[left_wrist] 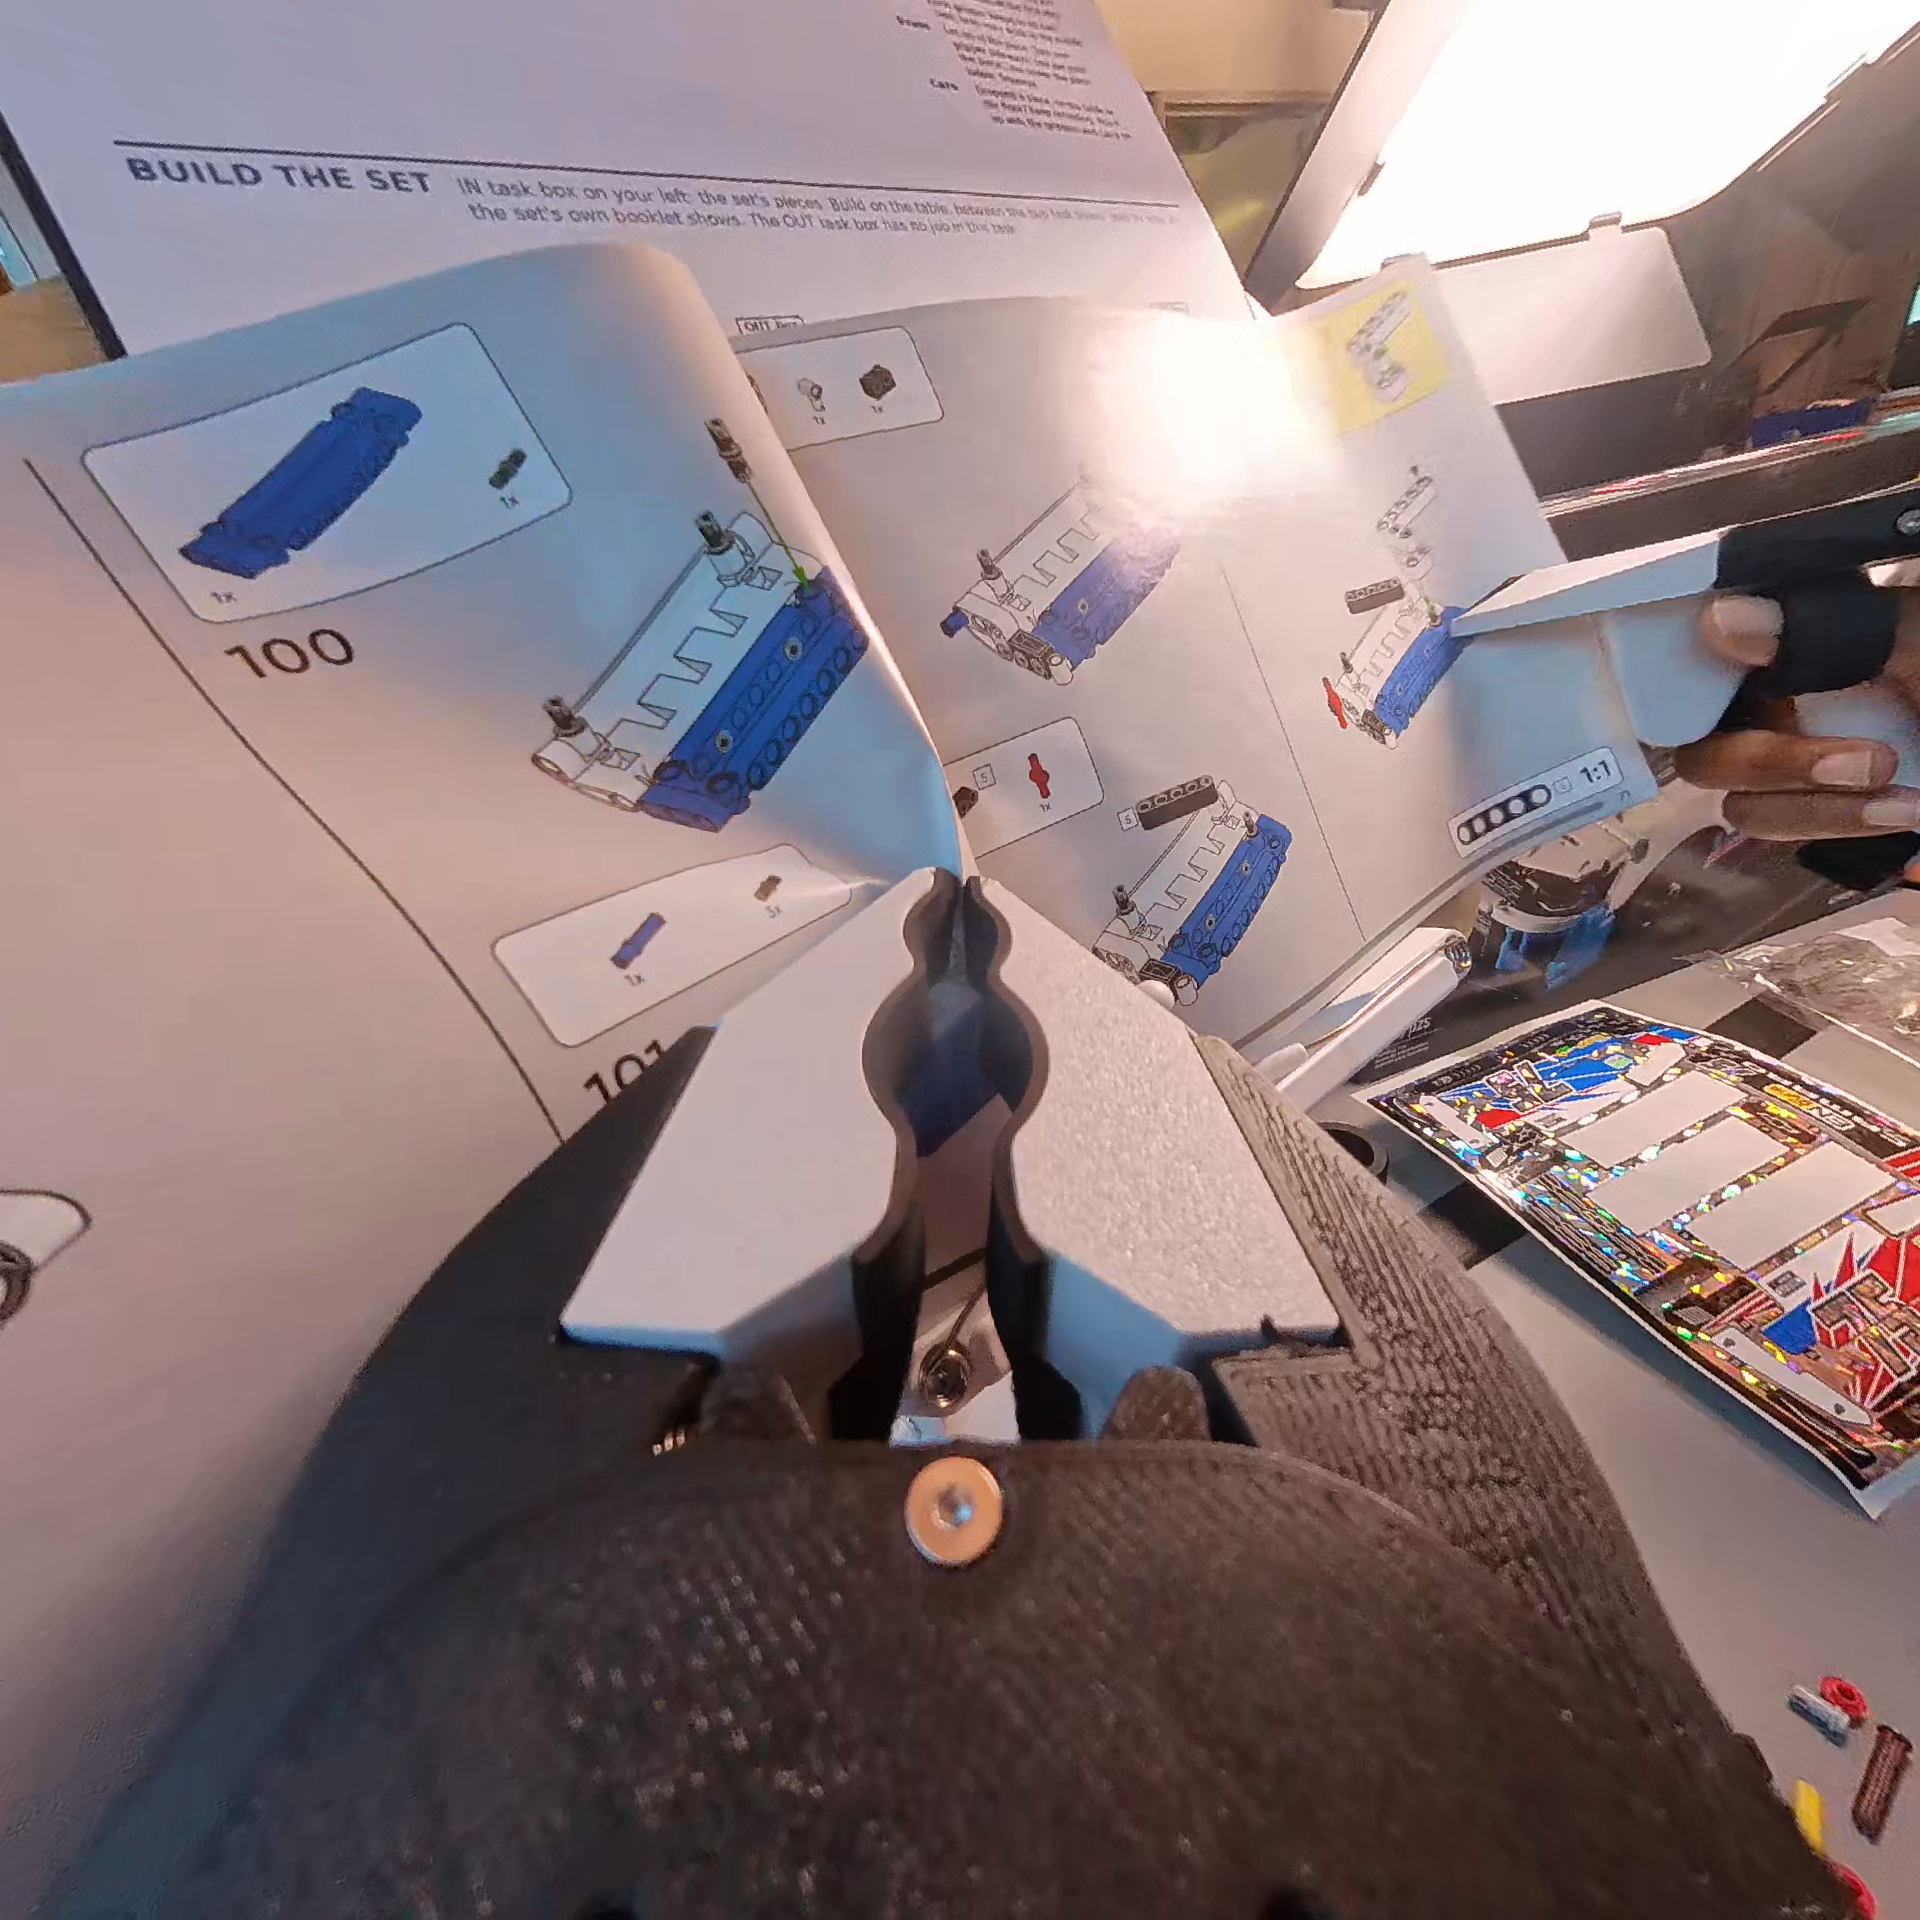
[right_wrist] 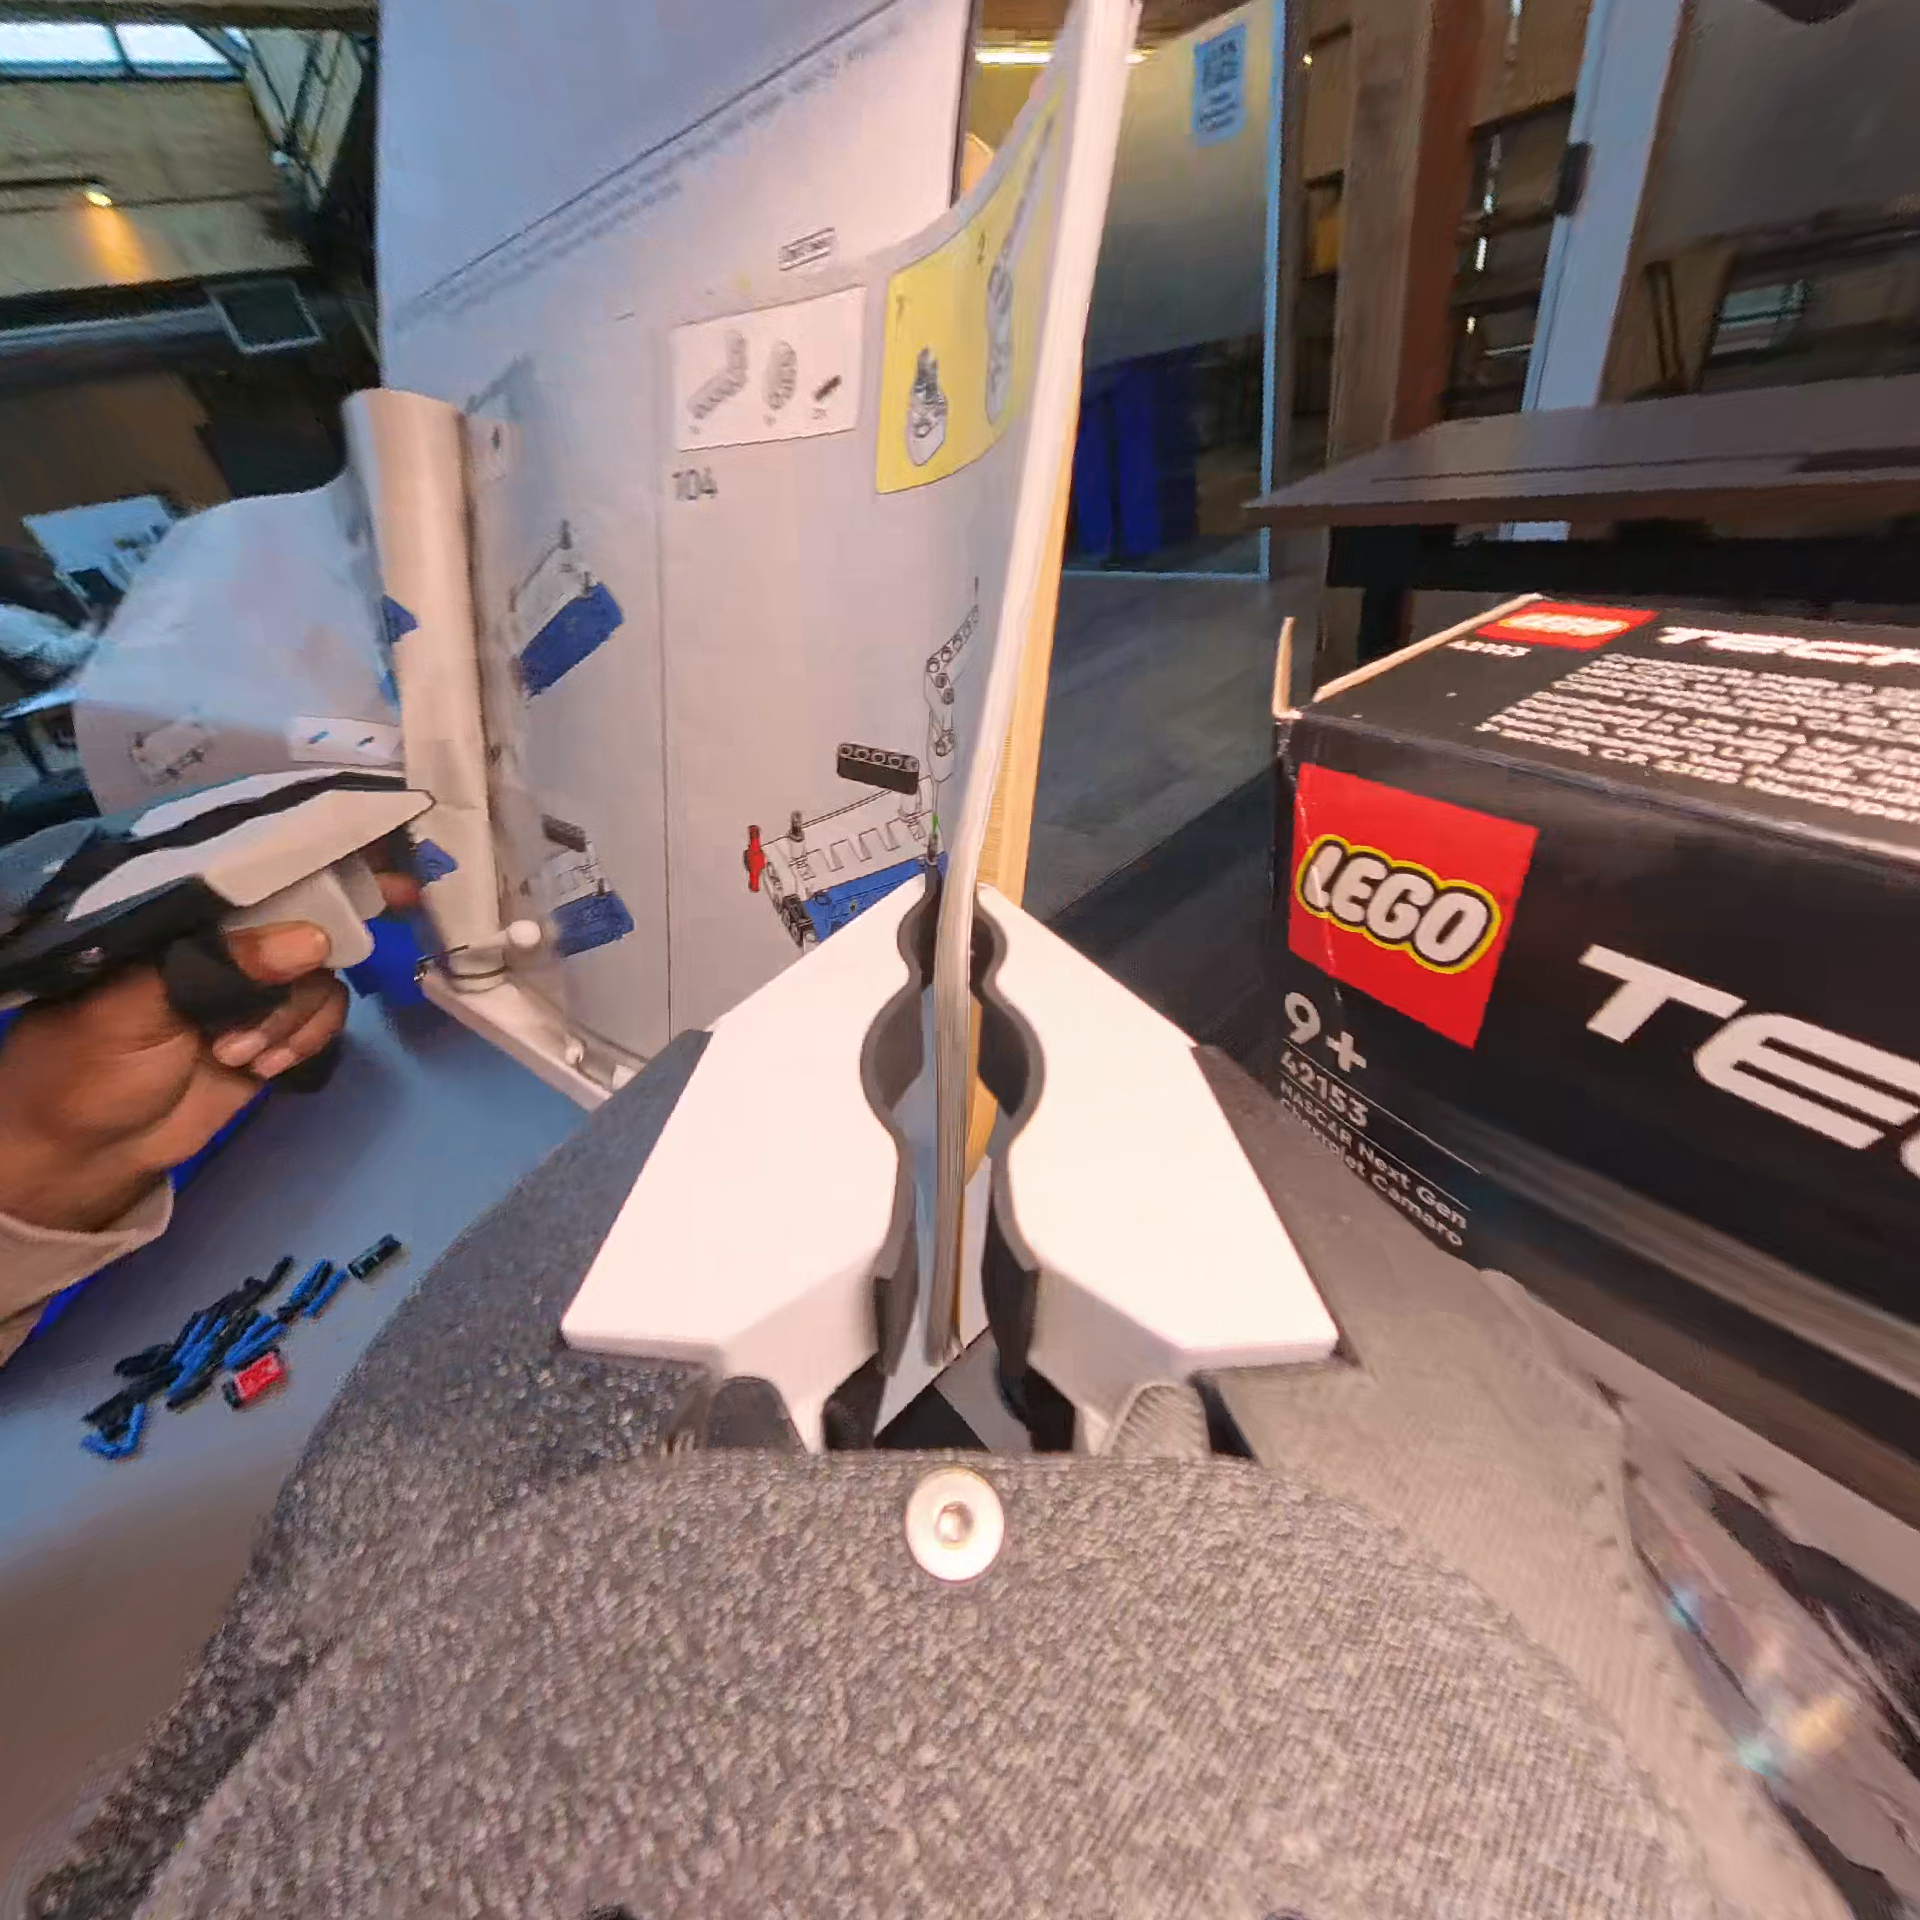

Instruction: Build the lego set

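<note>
Booklet (right_wrist: 831, 623) edge pinched in right claw (right_wrist: 951, 904), left claw (left_wrist: 954, 894) clamping curled page (left_wrist: 520, 623)

My left fingers (left_wrist: 956, 894) are covering the lower middle of the instruction booklet (left_wrist: 416, 727), and something blue between them is showing too dimly to name. The sticker sheet (left_wrist: 1704, 1216) is running off the right edge. In the right wrist view, the set box (right_wrist: 1621, 935) is getting cut off at the right, and the small pins (right_wrist: 208, 1340) on the desk (right_wrist: 125, 1538) are blurring together.
</note>
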The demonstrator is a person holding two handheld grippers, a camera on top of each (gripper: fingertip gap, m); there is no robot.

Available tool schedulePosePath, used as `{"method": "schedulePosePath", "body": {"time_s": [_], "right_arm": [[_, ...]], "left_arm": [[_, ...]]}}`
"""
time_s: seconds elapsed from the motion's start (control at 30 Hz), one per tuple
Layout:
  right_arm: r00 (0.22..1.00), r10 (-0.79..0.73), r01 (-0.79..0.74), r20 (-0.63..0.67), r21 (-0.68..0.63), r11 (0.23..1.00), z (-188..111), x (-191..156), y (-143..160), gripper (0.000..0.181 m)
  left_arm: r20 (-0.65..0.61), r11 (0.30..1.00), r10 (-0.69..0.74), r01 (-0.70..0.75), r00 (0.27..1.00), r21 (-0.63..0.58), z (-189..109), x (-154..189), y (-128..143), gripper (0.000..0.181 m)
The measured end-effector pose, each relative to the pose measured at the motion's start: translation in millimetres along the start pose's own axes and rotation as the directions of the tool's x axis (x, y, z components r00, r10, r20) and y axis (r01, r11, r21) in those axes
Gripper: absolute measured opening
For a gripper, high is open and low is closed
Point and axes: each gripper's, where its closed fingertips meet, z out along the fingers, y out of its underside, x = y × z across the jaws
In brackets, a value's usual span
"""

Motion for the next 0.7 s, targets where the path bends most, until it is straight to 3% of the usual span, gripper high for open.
{"method": "schedulePosePath", "body": {"time_s": [0.07,0.23,0.7], "right_arm": [[0.997,-0.082,0.083,-0.008,0.012,0.997,-7.7,-7.5,-2.0,0.000],[0.993,-0.117,0.117,0.012,0.018,0.993,-22.2,-16.7,-1.9,0.000],[0.996,-0.087,0.087,0.006,0.019,0.996,-22.1,-10.6,-0.6,0.000]], "left_arm": [[0.009,1.000,-0.002,0.002,1.000,-0.010,0.2,-1.3,0.5,0.000],[0.026,0.997,-0.069,0.069,0.997,-0.027,-0.4,-6.0,3.2,0.000],[0.011,0.984,-0.177,0.177,0.984,-0.014,-0.4,-13.5,9.5,0.000]]}}
